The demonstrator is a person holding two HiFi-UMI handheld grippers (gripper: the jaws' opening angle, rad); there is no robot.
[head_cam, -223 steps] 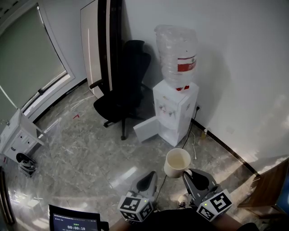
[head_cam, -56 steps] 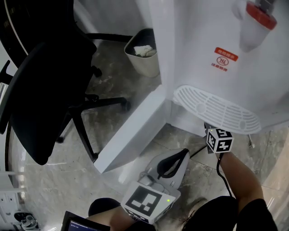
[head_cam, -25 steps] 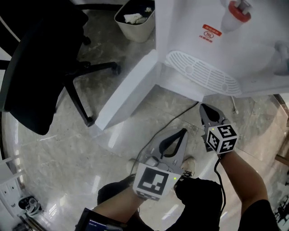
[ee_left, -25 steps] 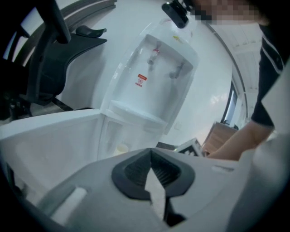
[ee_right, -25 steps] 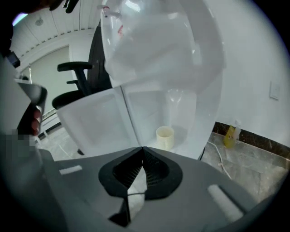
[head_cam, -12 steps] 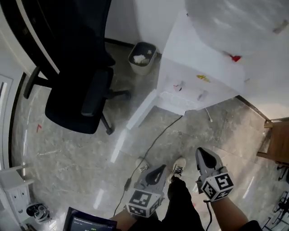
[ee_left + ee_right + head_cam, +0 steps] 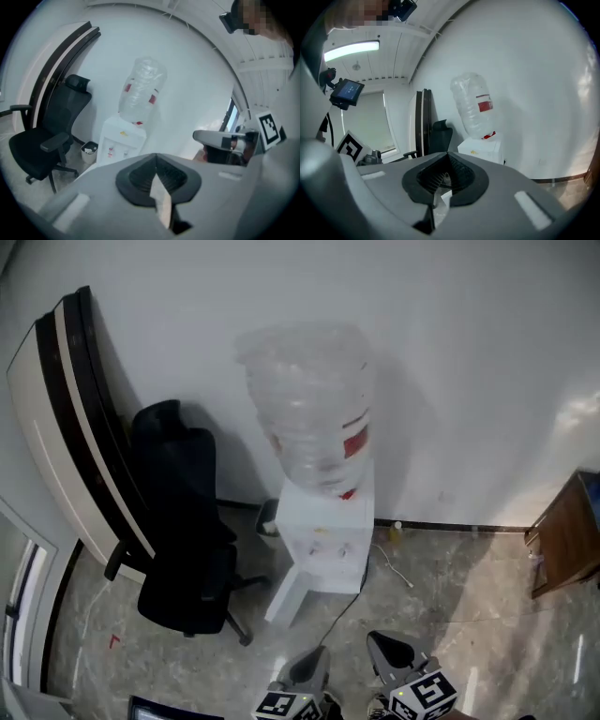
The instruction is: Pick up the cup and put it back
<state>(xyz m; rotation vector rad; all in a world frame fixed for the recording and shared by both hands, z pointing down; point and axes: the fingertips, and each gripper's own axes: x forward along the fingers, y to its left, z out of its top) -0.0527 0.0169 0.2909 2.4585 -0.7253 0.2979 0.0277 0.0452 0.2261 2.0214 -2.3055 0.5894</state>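
Both my tongs sit at the bottom edge of the head view, side by side but apart, pointing toward the dispenser (image 7: 323,540). My left gripper (image 7: 319,654) is clenched: in its own view the jaws meet at the tip with nothing between them. My right gripper (image 7: 378,641) is clenched the same way and just as empty. The cup shows in none of my views, so I cannot tell where it is. The dispenser stands against the white wall (image 7: 469,352) with a clear bottle (image 7: 309,413) upright on top, and its lower door (image 7: 291,592) hangs open toward the chair (image 7: 183,540). A small bin (image 7: 267,518) sits between chair and dispenser, close to the wall. A cable (image 7: 349,601) runs from the dispenser across the floor (image 7: 450,606) toward me. A wooden cabinet (image 7: 567,535) stands well off to the right.
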